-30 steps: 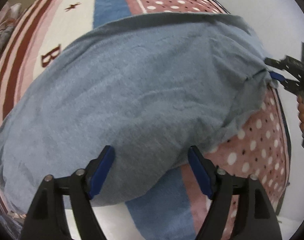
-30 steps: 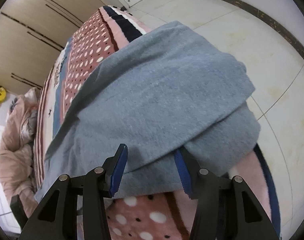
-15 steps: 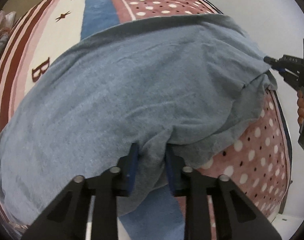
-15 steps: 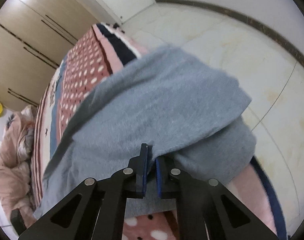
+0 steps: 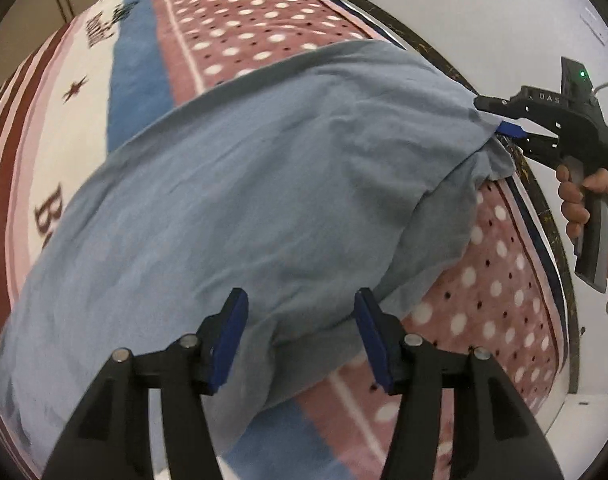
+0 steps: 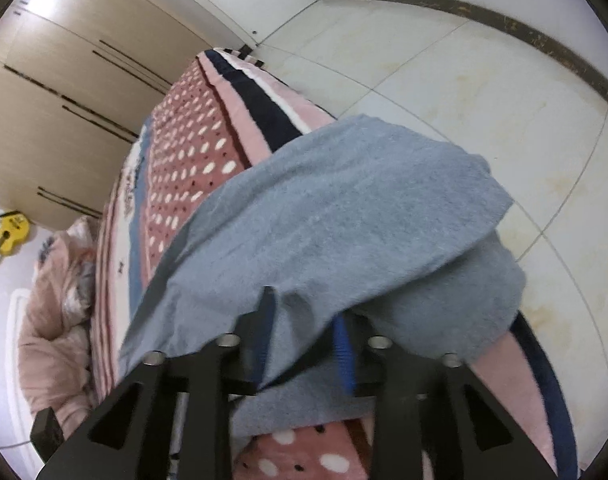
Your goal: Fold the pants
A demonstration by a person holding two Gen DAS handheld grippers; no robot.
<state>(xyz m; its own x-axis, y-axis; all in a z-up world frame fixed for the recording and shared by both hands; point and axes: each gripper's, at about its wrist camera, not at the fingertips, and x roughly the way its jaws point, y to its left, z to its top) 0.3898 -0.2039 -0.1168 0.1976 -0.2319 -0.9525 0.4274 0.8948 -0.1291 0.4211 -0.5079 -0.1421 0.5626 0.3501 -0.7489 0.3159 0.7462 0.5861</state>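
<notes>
- Here we see the blue-grey pants (image 5: 264,184) lying folded over on the patterned blanket (image 5: 240,36), near its dotted pink end, with one layer lapped over another.
- In the left wrist view, our left gripper (image 5: 300,332) stands with its fingers wide apart at the near edge of the pants; fabric lies between the blue pads (image 5: 230,332), not pinched.
- In the right wrist view, our right gripper (image 6: 304,344) is partly open, and a flap of the pants drapes over and between its fingers; we cannot tell whether it has any real grip.
- In the left wrist view, that right gripper (image 5: 503,126) meets the pants' far corner, held by a hand (image 5: 583,196).
- Beyond the blanket we see the tiled floor (image 6: 483,80), a wooden wardrobe (image 6: 56,92) and a pink duvet (image 6: 52,320).
</notes>
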